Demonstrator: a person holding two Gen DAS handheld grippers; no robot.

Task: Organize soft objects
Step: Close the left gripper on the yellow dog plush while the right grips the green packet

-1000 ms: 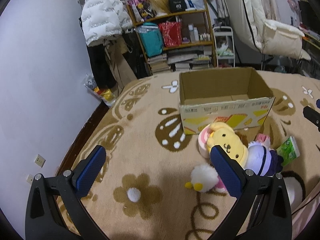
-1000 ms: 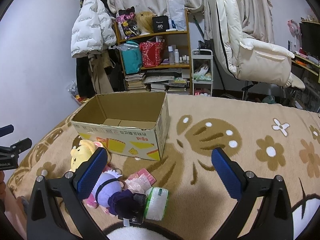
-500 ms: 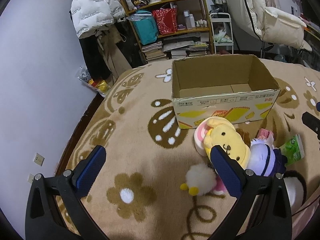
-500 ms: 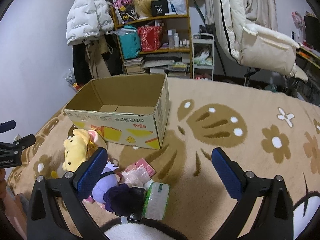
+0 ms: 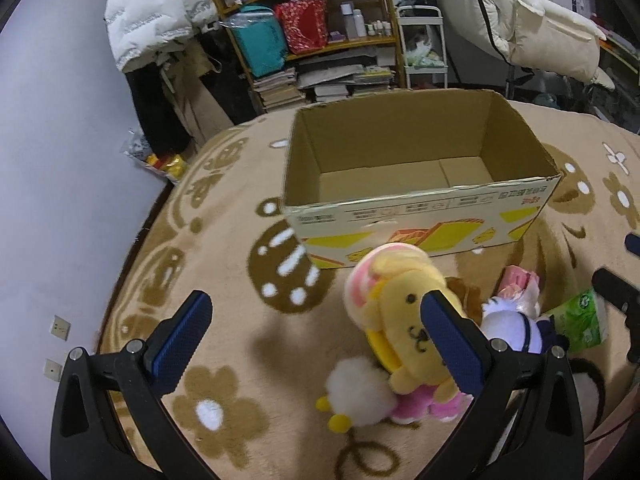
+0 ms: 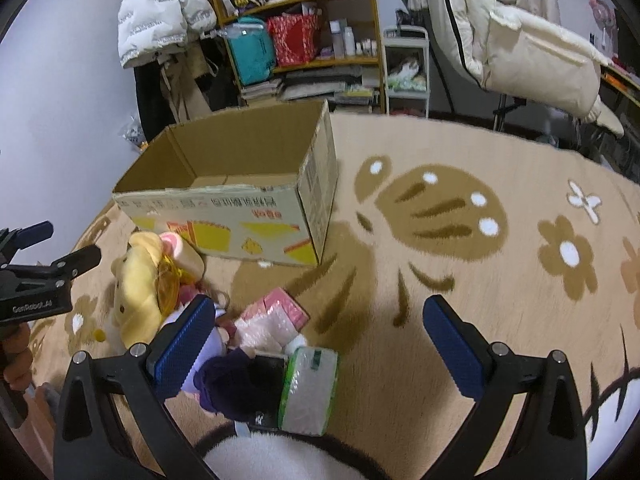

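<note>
Left gripper (image 5: 316,330) hangs wide open, holding nothing, above the blanket (image 5: 224,264). Right gripper (image 6: 318,344) gapes too, empty. The toys lie heaped just before the empty box (image 5: 416,184): yellow plush (image 5: 404,320) on top, white pompom (image 5: 360,390) touching it, purple doll (image 6: 236,380) beside, green pack (image 6: 310,390) and pink pack (image 6: 276,316) crowding alongside. Cluttered shelf (image 5: 320,36) stands behind.

A box (image 5: 420,204) is set on the rug (image 5: 224,292), open side up. Before it a dog plush (image 5: 404,320) is laid, with a doll (image 5: 516,328) and tissue pack (image 5: 580,320) to its right. Shelves (image 5: 320,40) are seen behind.
</note>
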